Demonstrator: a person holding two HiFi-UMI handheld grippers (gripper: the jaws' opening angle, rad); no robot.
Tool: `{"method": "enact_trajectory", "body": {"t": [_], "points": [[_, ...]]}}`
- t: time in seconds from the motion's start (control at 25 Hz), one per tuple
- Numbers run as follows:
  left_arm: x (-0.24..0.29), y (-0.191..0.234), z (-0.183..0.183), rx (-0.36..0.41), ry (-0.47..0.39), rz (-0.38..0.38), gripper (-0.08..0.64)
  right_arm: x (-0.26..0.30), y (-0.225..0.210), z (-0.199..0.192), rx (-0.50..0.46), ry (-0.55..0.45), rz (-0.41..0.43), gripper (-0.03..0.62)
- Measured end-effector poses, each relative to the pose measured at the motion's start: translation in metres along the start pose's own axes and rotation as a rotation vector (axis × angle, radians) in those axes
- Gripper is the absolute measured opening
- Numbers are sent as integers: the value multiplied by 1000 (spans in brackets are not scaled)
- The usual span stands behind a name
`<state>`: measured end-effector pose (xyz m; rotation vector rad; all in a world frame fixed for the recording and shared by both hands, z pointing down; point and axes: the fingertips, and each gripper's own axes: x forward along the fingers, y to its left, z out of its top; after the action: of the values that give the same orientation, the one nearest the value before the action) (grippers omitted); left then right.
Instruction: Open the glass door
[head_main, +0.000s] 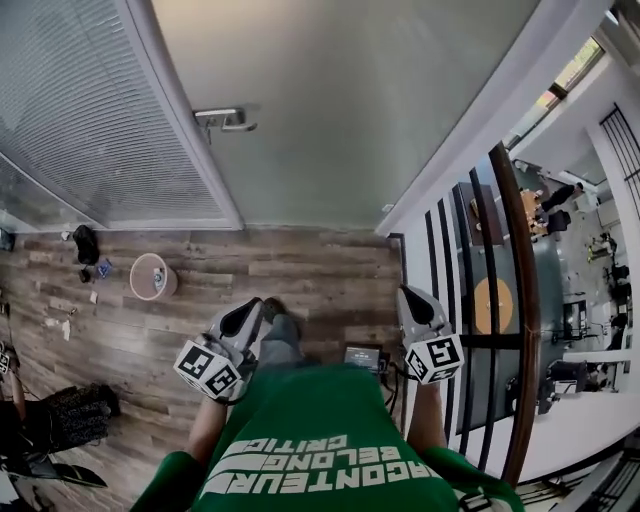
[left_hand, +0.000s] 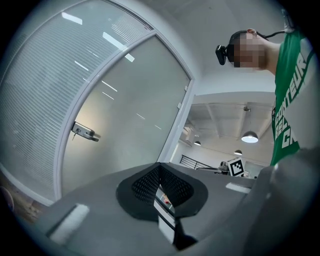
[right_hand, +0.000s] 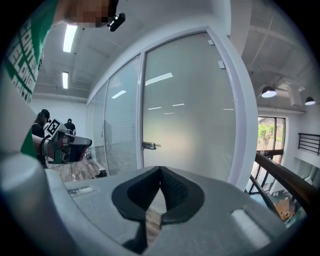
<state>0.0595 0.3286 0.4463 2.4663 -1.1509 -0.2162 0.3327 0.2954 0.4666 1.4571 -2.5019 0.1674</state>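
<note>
From the head we look steeply down on the glass door (head_main: 330, 110) and the floor (head_main: 300, 270) at its foot; the left gripper view and right gripper view each face that door along their own jaws, from a little way off; all three share the door handle (head_main: 225, 120).

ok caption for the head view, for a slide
Person facing the closed frosted glass door, lever handle untouched, left tool and right tool held low, shut and empty
</note>
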Motion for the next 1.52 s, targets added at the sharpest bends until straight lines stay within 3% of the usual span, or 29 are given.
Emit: {"method": "enact_trajectory", "body": {"t": [0.4,0.76,1.52], "points": [[53,83,57,-3,-64,36,17,116,-27,60,-57,-22,52,-6],[48,156,93,-13,-93,153,17,220,-18,89,-81,-26,143,-6],[56,238,127,-25,-216,468,17,417,18,122,-200,-9,502,-6]]}}
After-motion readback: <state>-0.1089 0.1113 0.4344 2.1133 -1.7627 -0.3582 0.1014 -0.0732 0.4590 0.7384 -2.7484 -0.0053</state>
